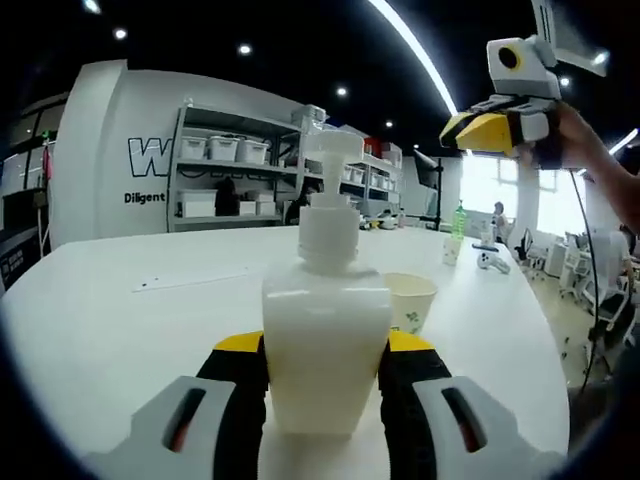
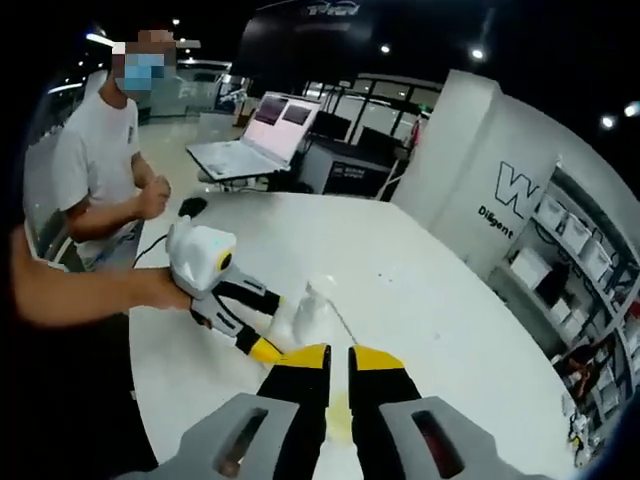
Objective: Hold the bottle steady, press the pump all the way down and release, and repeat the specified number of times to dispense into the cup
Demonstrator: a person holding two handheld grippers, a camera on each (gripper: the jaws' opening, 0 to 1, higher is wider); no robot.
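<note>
While the white table [image 1: 120, 320] carries everything, the bottle [image 1: 326, 340] is the landmark: it stands upright near the table's edge, clamped at its body between the jaws of the left gripper [image 1: 325, 395]. Just behind the bottle and slightly to one side sits the paper cup [image 1: 410, 300], under the pump spout's side; whether anything is in it I cannot tell. The bottle is opaque, so its level is hidden. The right gripper [image 2: 338, 375] hangs above the bottle with its jaws nearly together and holding nothing. The pump [image 1: 332, 160] looks fully up, so the holding is done; by my judgement a press is not under way, and how many are left cannot be read.
</note>
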